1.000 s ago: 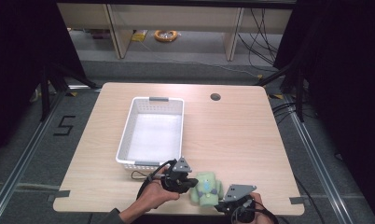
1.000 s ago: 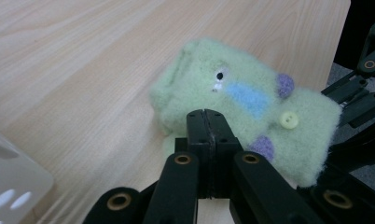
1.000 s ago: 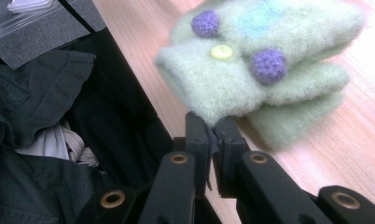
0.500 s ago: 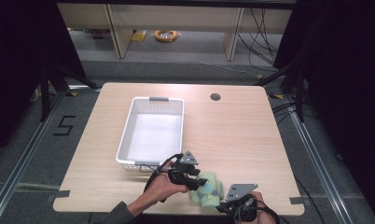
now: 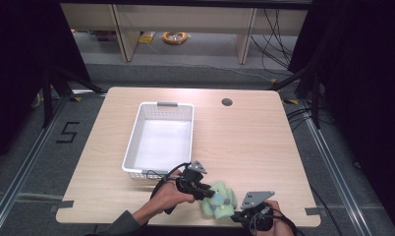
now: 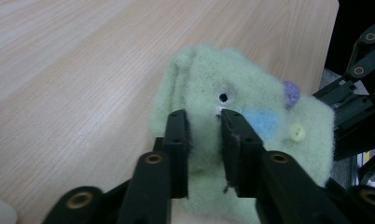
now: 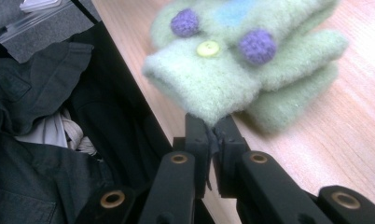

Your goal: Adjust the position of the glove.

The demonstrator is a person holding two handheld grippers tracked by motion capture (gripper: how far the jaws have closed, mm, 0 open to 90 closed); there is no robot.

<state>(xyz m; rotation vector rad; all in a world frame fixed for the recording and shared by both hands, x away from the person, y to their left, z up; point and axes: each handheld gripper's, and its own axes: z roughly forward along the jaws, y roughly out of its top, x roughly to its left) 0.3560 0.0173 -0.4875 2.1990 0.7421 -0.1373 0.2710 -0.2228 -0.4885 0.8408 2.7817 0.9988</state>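
1. A green felt toy [image 5: 219, 200] is seen at the table's [image 5: 244, 142] near edge, between both grippers.
2. A fold of it is pinched by the left gripper [image 6: 203, 135], whose jaws have just been closing.
3. Its edge is clamped by the right gripper [image 7: 212, 135].

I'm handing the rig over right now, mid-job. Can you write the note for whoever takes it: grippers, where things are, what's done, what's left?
Left gripper: jaws have just been closing on a fold of the green fleece item; the fold sits between them.
Right gripper: shut on that item's near corner, at the table's near edge.
The item lies bunched on the table, just short of the white basket, which looks empty.
Done: both grippers are on the item.
Left, likely: straighten or fold it, then perhaps put it in the basket. Take care, as it sits close to the edge.
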